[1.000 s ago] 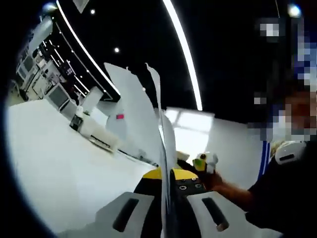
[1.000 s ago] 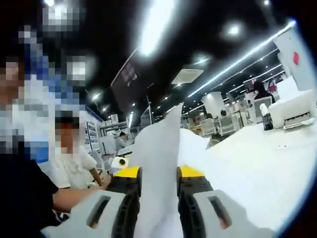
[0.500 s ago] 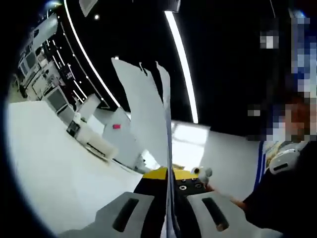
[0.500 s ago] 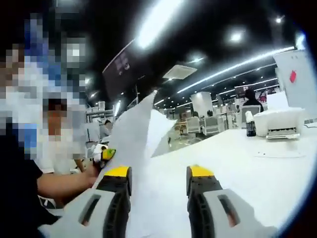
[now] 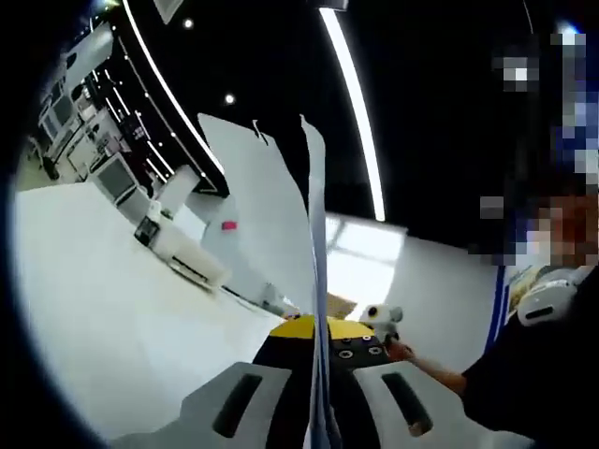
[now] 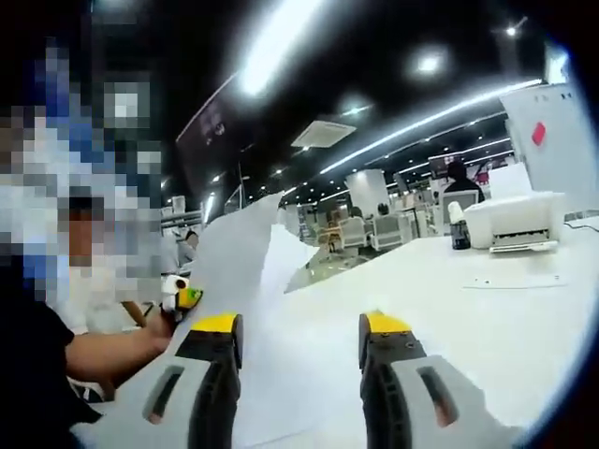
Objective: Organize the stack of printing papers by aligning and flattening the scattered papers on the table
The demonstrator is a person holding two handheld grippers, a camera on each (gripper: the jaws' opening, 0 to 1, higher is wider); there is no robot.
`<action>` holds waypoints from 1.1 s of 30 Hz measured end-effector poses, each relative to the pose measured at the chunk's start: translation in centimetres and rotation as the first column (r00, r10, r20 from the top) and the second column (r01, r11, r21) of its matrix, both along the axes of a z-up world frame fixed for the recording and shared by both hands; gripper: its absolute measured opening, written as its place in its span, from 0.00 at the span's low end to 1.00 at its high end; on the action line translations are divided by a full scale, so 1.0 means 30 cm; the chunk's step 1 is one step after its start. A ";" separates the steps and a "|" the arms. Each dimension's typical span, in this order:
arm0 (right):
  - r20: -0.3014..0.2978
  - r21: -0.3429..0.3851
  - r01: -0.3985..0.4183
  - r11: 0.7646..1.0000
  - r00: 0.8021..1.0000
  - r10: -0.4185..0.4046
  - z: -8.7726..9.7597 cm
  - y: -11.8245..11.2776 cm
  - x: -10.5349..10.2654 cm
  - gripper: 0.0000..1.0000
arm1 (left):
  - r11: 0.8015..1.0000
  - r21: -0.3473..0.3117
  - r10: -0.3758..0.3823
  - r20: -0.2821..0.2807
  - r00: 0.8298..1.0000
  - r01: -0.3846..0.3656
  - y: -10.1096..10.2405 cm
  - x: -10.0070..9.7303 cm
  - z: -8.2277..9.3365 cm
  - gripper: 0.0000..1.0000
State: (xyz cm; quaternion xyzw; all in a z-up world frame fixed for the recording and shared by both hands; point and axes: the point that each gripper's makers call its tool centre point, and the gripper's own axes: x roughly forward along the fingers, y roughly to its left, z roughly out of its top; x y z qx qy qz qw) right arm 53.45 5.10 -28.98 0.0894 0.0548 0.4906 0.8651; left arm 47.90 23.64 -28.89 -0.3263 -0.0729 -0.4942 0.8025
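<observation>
Papers held up by one gripper, the other one let go.

In the left gripper view the papers [image 5: 271, 215] stand up on edge from 6 o'clock toward 12, pinched tight between the jaws of the left gripper [image 5: 318, 351]. In the right gripper view the right gripper [image 6: 298, 327] has its jaws wide apart, gripping nothing, with the papers [image 6: 239, 281] at 9 o'clock by its left jaw. The white table [image 6: 487, 318] spreads toward 3 o'clock, with a printer [image 6: 515, 220] at its far side.
</observation>
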 end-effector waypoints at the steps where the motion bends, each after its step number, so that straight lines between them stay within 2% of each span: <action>1: 0.000 -0.001 0.000 1.000 1.000 0.000 -0.001 0.000 0.000 0.45 | 1.000 0.000 0.002 -0.002 1.000 -0.002 0.003 -0.003 -0.001 0.06; 6: 0.005 -0.035 0.003 0.999 1.000 -0.003 -0.020 -0.008 0.002 0.46 | 0.999 0.035 0.041 -0.015 0.999 -0.041 0.038 -0.048 -0.016 0.06; 11: -0.002 -0.055 0.007 0.998 1.000 -0.007 -0.044 -0.008 0.016 0.46 | 0.996 0.030 0.083 -0.024 0.996 -0.083 0.093 -0.089 -0.022 0.06; 14: -0.005 -0.093 0.005 0.996 1.000 -0.006 -0.069 -0.001 0.028 0.47 | 0.994 0.037 0.099 -0.032 0.995 -0.098 0.110 -0.099 -0.025 0.06; 20: 0.003 -0.220 0.110 0.969 0.994 -0.112 -0.161 -0.049 0.106 0.55 | 0.993 0.055 0.107 -0.055 0.993 -0.104 0.099 -0.069 -0.036 0.06; 23: -0.025 -0.240 0.110 0.965 0.993 -0.119 -0.195 -0.038 0.135 0.57 | 0.993 0.070 0.098 -0.072 0.992 -0.093 0.079 -0.046 -0.046 0.06; 33: -0.061 -0.286 0.123 0.950 0.987 -0.147 -0.279 -0.019 0.239 0.57 | 0.992 0.118 0.065 -0.095 0.993 -0.054 0.017 0.030 -0.071 0.06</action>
